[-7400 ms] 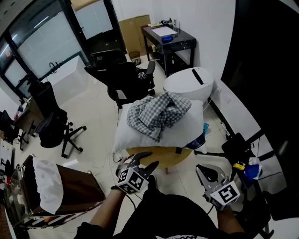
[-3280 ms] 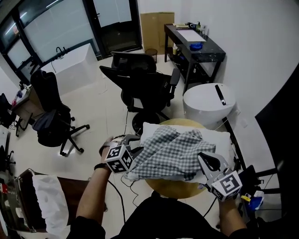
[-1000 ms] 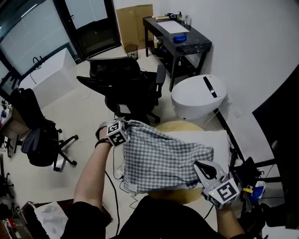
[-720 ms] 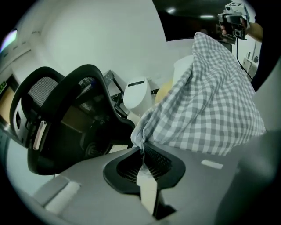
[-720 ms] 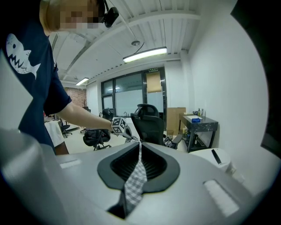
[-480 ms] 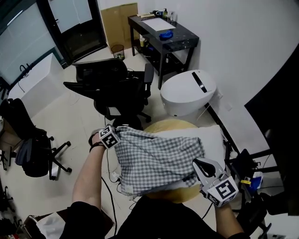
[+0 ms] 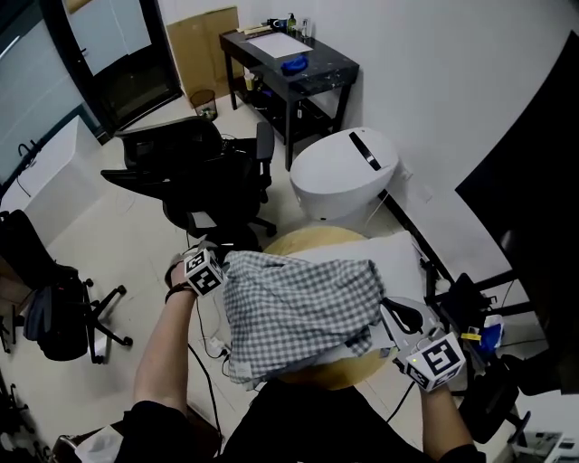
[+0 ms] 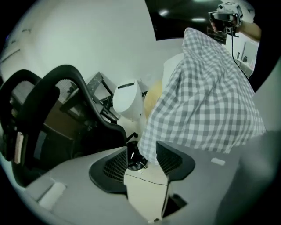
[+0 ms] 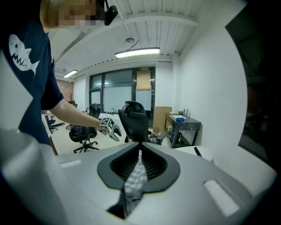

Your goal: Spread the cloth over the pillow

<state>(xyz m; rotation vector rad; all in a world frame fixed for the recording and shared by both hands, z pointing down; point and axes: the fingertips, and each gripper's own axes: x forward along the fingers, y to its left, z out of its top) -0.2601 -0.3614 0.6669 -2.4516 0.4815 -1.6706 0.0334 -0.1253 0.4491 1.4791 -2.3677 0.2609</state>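
Note:
A grey-and-white checked cloth [image 7: 298, 307] lies draped over the white pillow [image 7: 393, 251], which rests on a round wooden table [image 7: 312, 240]. My left gripper [image 7: 217, 269] is at the cloth's left corner. Its jaws have just been opening and now stand apart, with the cloth corner [image 8: 149, 149] hanging loose between them. The rest of the cloth [image 8: 210, 96] stretches away toward the right gripper [image 8: 226, 13]. My right gripper [image 7: 393, 314] is at the cloth's right edge, shut on a pinch of the fabric [image 9: 137, 173]. Most of the pillow is hidden under the cloth.
A black office chair [image 7: 194, 163] stands just beyond the table. A white round appliance [image 7: 348, 172] and a black desk [image 7: 289, 63] are behind it. Another chair [image 7: 50, 307] is at the left, cables [image 7: 213, 348] lie on the floor, and a black stand [image 7: 461, 298] is at the right.
The left gripper sank with its cloth corner, and its jaws came apart. The cloth settled lower over the pillow. The right gripper shifted slightly and kept its pinch.

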